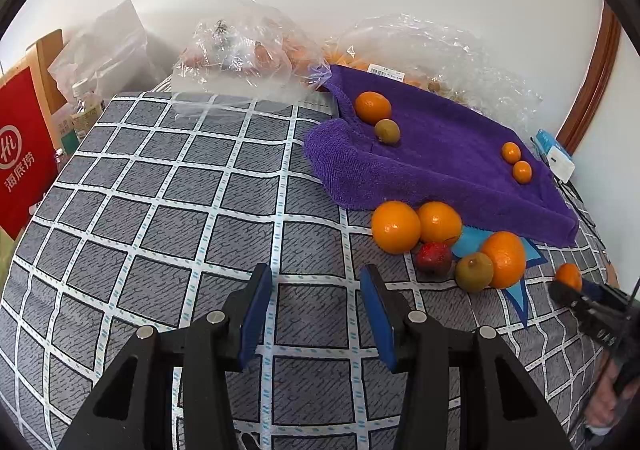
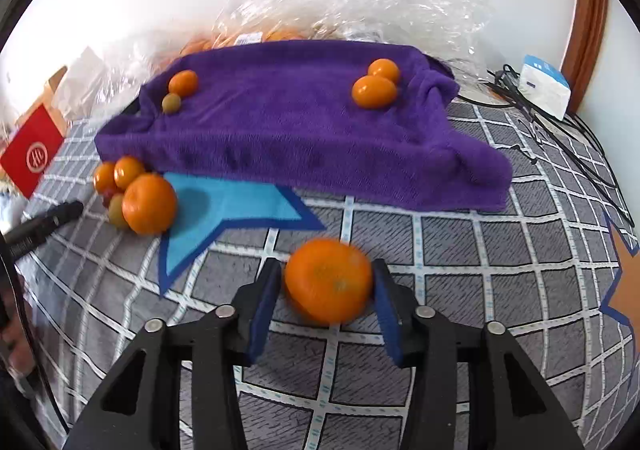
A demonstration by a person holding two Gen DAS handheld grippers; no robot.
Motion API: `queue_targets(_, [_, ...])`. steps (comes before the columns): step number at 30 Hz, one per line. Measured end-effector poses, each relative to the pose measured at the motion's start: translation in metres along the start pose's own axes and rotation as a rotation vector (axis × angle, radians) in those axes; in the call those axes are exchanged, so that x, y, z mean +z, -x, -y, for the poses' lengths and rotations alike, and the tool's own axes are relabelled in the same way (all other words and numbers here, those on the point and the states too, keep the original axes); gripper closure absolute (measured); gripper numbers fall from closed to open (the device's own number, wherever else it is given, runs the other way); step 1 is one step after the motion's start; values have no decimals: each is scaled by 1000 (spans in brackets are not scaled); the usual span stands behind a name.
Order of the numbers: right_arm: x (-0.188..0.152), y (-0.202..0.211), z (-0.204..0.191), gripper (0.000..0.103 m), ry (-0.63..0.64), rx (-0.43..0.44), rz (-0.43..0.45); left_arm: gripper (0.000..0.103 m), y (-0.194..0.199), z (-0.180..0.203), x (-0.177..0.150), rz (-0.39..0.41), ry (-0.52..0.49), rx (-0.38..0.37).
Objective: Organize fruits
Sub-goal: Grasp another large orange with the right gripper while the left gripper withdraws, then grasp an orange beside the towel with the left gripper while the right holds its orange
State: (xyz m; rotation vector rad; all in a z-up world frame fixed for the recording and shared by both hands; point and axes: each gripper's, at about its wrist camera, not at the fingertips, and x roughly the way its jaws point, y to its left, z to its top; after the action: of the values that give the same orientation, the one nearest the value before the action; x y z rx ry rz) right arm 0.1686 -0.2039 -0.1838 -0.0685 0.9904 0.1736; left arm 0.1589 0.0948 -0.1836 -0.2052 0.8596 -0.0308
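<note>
Checked grey bedspread (image 2: 460,250), round orange mandarin (image 2: 328,280), dimpled, motion-blurred

A towel (image 2: 304,121) lies on the checked cloth (image 2: 480,250) with plastic bags (image 2: 360,1) behind it. On the towel sit two pairs of fruit, one left (image 2: 183,82), one right (image 2: 374,91). A fruit cluster (image 2: 149,203) lies before its left end. One orange (image 2: 328,280) sits between the right gripper's (image 2: 326,290) fingers.
</note>
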Motion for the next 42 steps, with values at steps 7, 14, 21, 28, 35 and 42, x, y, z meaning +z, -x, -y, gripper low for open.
queue_targets(7, [-4, 7, -2, 62, 25, -32, 48, 59, -1, -1, 1, -10, -3, -5])
queue_targets(14, [-1, 11, 4, 62, 21, -17, 83, 59, -3, -2, 2, -14, -2, -17])
queue_targets(21, [-2, 9, 17, 62, -47, 6, 74, 58, -2, 1, 2, -35, -6, -46])
queue_targets(28, [-3, 8, 20, 62, -67, 9, 71, 58, 5, 17, 29, -63, 57, -158])
queue_targets(35, [-5, 9, 19, 62, -62, 5, 72, 63, -17, 28, 38, -59, 82, -136])
queue_targets(42, [-4, 7, 21, 62, -62, 16, 62, 74, -31, 19, 36, -92, 133, -157])
